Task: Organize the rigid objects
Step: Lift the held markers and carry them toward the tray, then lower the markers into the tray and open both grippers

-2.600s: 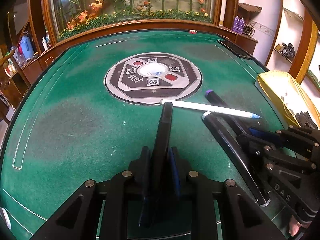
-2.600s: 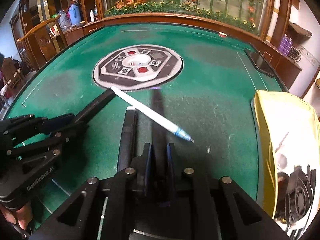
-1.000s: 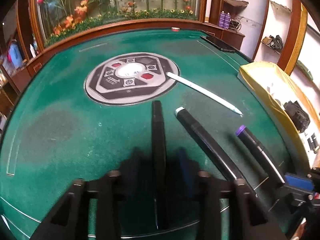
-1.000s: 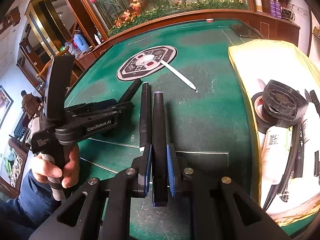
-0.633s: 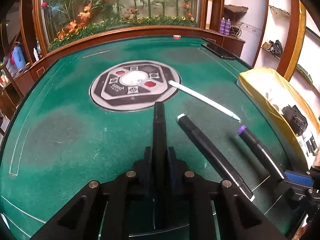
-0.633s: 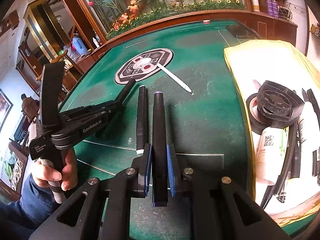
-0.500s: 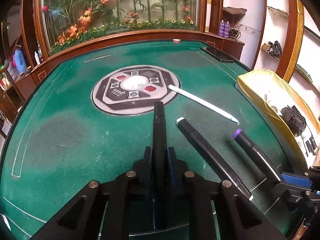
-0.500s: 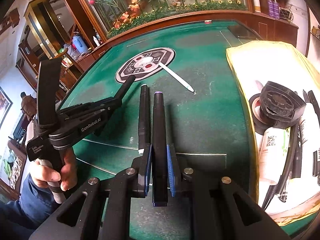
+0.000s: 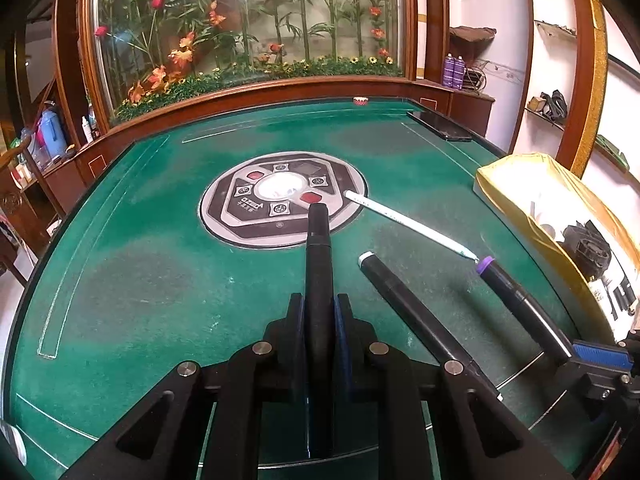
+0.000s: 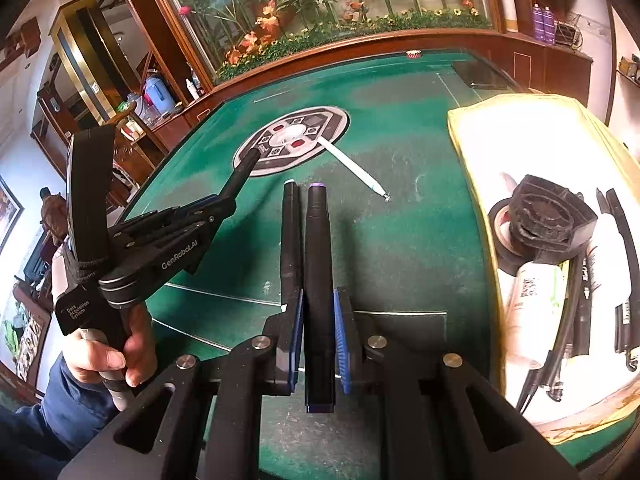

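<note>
Altogether three black markers (image 9: 424,320): each hand-held gripper (image 9: 319,316) clamps one; one white pen (image 9: 412,226).

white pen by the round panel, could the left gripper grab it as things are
Probably not yet: the left gripper is shut on a black marker. The white pen lies uncovered on the felt.

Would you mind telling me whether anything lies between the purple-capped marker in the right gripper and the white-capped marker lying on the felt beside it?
Nothing visible does. The purple-capped marker, held in the right gripper, runs alongside the white-capped marker with only a thin strip of green felt between them.
</note>
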A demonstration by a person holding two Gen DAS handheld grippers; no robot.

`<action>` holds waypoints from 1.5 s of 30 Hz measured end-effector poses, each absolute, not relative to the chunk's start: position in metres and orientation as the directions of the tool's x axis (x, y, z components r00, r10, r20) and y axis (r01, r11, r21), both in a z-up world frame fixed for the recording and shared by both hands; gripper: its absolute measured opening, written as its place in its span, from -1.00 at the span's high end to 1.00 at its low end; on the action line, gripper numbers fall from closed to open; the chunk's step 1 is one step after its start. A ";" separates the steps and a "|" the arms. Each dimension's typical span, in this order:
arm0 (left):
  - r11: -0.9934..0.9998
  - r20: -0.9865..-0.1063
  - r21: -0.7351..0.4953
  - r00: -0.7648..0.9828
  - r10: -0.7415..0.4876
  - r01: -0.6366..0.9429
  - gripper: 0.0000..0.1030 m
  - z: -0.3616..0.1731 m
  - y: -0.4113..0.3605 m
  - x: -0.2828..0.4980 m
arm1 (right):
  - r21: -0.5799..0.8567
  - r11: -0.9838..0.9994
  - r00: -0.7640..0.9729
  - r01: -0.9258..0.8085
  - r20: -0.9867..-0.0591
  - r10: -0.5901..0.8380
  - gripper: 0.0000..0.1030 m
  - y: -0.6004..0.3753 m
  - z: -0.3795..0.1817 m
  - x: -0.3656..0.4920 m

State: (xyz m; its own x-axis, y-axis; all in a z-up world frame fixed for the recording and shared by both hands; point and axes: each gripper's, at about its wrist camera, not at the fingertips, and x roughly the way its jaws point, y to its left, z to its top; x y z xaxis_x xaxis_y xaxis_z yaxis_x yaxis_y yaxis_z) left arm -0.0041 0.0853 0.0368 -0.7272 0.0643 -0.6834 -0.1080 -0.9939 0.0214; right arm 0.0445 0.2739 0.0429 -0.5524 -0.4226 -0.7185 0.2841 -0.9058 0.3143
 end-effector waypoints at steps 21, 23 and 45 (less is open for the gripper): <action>-0.930 -0.701 -0.101 -0.638 0.318 -0.352 0.71 0.083 0.193 0.011 | 0.384 -0.917 -0.703 0.109 -0.622 -0.344 0.73 0.379 0.067 0.054; -0.911 -0.706 -0.119 -0.612 0.356 -0.394 0.71 0.085 0.216 0.012 | 0.386 -0.919 -0.720 0.076 -0.617 -0.318 0.73 0.395 0.067 0.054; -0.824 -0.796 -0.206 -0.399 0.455 -0.527 0.71 0.057 0.355 0.004 | 0.317 -0.939 -0.736 -0.131 -0.666 -0.122 0.73 0.470 0.044 0.050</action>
